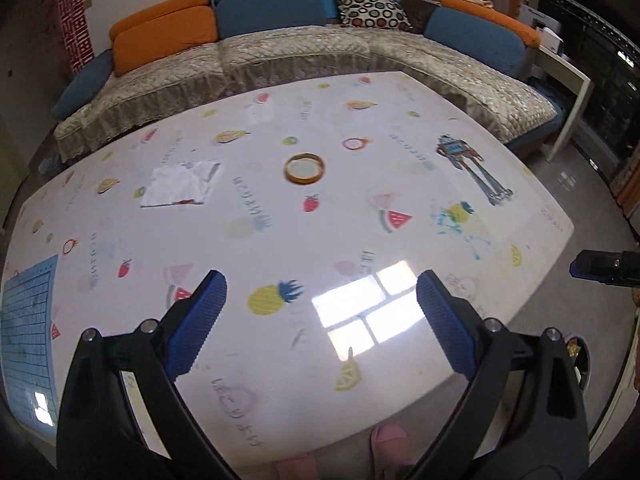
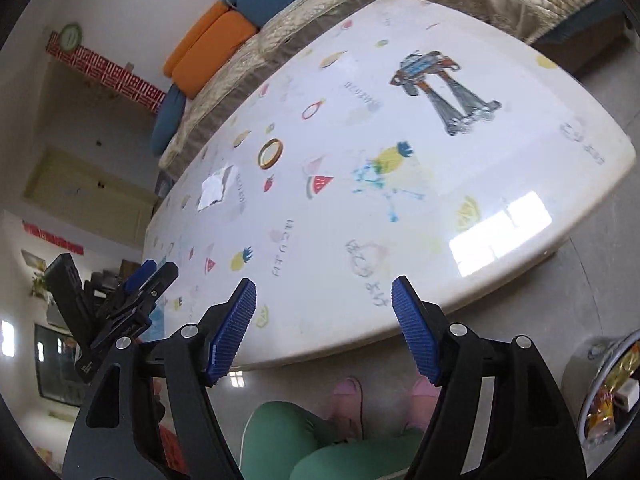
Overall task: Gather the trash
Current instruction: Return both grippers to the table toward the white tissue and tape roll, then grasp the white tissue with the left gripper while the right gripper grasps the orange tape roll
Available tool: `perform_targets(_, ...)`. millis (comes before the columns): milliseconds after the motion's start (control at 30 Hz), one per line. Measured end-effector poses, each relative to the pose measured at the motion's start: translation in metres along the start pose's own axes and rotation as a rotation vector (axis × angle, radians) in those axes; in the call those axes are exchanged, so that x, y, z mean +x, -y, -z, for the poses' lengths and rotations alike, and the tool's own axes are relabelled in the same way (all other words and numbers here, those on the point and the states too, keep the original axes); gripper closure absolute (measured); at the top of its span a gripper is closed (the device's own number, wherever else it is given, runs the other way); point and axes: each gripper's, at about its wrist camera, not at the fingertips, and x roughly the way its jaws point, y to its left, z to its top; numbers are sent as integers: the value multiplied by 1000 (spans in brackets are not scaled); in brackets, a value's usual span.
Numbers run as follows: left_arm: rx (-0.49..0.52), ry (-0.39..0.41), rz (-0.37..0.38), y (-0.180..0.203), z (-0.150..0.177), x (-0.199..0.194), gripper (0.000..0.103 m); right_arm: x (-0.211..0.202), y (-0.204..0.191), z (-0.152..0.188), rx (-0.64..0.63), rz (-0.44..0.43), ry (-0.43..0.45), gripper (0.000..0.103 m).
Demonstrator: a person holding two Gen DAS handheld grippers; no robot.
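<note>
A crumpled white tissue (image 1: 182,185) lies on the white fruit-print table (image 1: 280,248), left of centre; it also shows in the right wrist view (image 2: 218,186). A brown tape roll (image 1: 304,168) lies flat near the table's middle, also in the right wrist view (image 2: 270,153). My left gripper (image 1: 320,296) is open and empty above the near part of the table. My right gripper (image 2: 324,300) is open and empty, off the table's near right edge. A round trash bin (image 2: 608,392) with wrappers in it stands on the floor at the right.
A sofa (image 1: 304,60) with orange and blue cushions wraps the far side of the table. A blue grid sheet (image 1: 28,340) lies at the table's near left. The person's pink slippers (image 2: 348,396) and green trousers are below. The left gripper (image 2: 132,300) shows in the right wrist view.
</note>
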Motion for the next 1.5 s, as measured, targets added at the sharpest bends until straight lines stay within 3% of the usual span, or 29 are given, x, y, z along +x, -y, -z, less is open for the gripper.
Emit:
perform_targets(333, -106, -12, -98, -102, -22, 41, 7, 108, -73, -72, -98, 20, -89, 29)
perform_targets(600, -181, -61, -159, -168, -45, 114, 7, 205, -91, -126, -127, 78, -165, 29)
perform_targets(800, -211, -98, -198, -210, -63, 160, 7, 250, -100, -157, -134, 100, -174, 29)
perform_targets(1133, -197, -119, -201, -222, -78, 206, 7, 285, -105, -182, -182, 169, -154, 30)
perform_targets(1367, -213, -131, -167, -220, -84, 229, 6, 302, -122, -185, -308, 291, -131, 38)
perform_targets(1433, -211, -132, -169, -217, -86, 230, 6, 303, -125, -184, -342, 325, -119, 45)
perform_targets(1500, -198, -121, -163, -211, -87, 229, 13, 306, -128, -181, -393, 371, -107, 56)
